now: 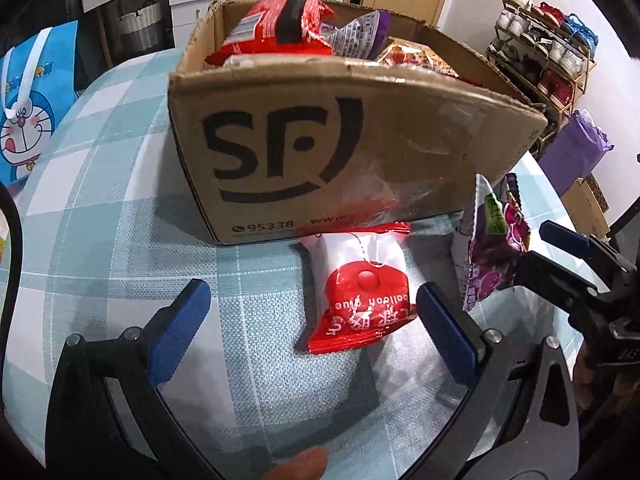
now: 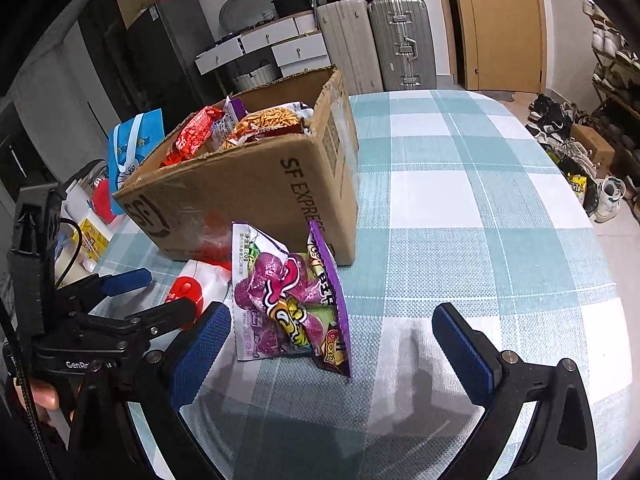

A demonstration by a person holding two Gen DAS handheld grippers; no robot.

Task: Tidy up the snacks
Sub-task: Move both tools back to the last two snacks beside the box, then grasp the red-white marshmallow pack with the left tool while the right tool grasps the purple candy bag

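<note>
A cardboard SF box [image 1: 320, 136] [image 2: 256, 192] holds several snack packs. A red and white packet [image 1: 360, 288] [image 2: 192, 284] lies on the checked tablecloth in front of the box. A purple snack bag [image 2: 292, 300] [image 1: 492, 248] stands on edge to its right. My left gripper [image 1: 312, 320] is open and low, with the red and white packet between its blue pads. My right gripper [image 2: 332, 340] is open, with the purple bag between its pads, touching neither.
The table [image 2: 460, 200] has a blue and white checked cloth. A blue cartoon gift bag [image 1: 32, 104] stands at the left. Suitcases [image 2: 396, 40], drawers and a shoe rack [image 1: 548, 56] stand beyond the table. The left gripper also shows in the right wrist view [image 2: 152, 292].
</note>
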